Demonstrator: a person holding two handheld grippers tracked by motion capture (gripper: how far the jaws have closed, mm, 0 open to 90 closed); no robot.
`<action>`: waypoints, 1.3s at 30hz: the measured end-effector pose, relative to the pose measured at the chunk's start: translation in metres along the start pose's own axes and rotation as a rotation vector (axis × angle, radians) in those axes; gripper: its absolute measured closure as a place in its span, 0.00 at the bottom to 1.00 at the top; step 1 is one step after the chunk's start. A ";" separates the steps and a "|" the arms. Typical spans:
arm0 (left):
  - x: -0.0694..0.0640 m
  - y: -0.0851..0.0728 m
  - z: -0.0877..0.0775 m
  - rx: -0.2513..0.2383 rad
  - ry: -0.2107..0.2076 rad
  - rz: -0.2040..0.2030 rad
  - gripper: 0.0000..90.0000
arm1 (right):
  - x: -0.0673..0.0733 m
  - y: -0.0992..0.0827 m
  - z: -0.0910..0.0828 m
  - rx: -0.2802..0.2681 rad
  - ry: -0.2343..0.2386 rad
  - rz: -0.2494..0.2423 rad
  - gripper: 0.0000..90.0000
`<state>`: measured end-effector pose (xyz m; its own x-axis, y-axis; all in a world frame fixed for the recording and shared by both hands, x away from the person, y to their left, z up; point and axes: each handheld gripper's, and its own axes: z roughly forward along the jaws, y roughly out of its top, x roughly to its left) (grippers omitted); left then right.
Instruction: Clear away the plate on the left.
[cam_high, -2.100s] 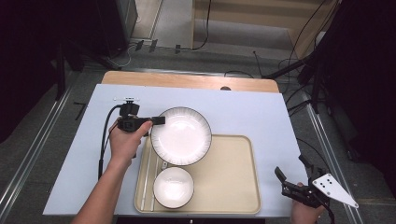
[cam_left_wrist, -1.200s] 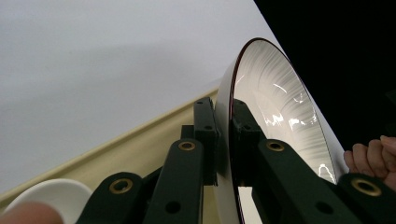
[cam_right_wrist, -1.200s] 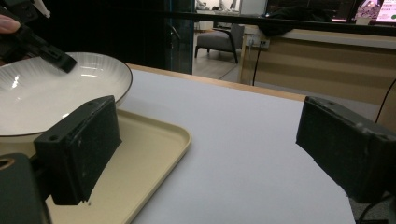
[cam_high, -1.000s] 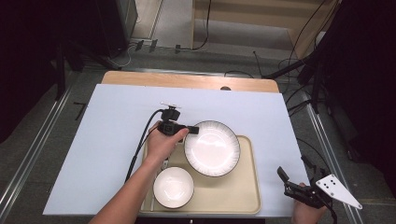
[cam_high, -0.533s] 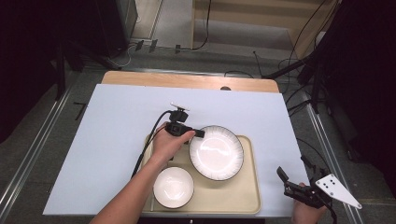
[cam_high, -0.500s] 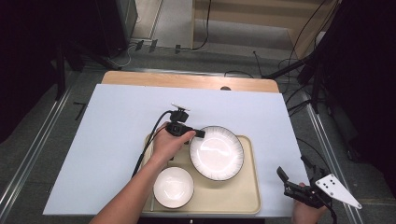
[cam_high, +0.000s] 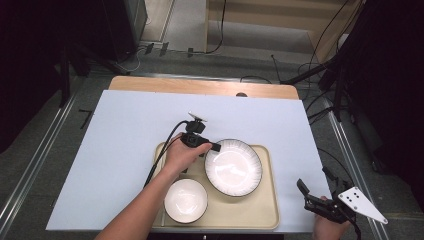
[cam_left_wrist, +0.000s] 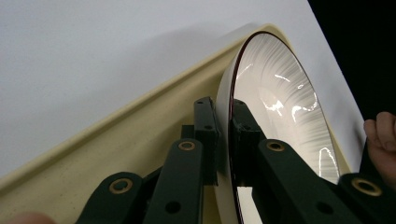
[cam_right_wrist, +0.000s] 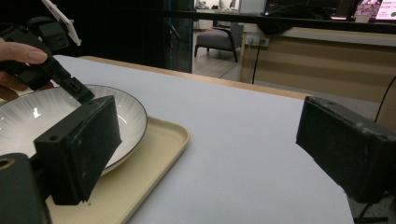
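The ribbed plate (cam_high: 233, 166) sits on the tray (cam_high: 260, 212) beside the small bowl (cam_high: 185, 200) — only release remains, with the left gripper (cam_high: 214, 147) pinching its rim and the right gripper (cam_high: 306, 192) spread wide, idle.

A small white bowl (cam_high: 185, 200) sits at seven o'clock on the beige tray (cam_high: 260, 212); the white table cover (cam_high: 115, 130) spreads beneath, wooden edge (cam_high: 200, 86) at twelve
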<state>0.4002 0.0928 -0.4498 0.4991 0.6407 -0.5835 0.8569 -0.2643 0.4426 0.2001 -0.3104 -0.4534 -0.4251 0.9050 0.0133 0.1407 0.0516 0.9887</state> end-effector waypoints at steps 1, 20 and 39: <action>0.000 0.000 0.000 -0.001 0.004 0.006 0.94 | 0.000 0.000 0.000 0.001 -0.001 0.000 0.07; -0.002 -0.004 -0.046 -0.142 0.032 0.043 0.29 | 0.001 0.000 0.000 0.004 -0.004 -0.010 0.07; 0.005 -0.028 -0.082 -0.239 0.121 0.045 0.01 | 0.004 0.000 0.003 0.012 0.003 -0.016 0.07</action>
<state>0.3681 0.1619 -0.4092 0.5048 0.7175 -0.4800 0.7721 -0.1266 0.6228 0.2007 -0.3057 -0.4535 -0.4302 0.9027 -0.0022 0.1445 0.0713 0.9869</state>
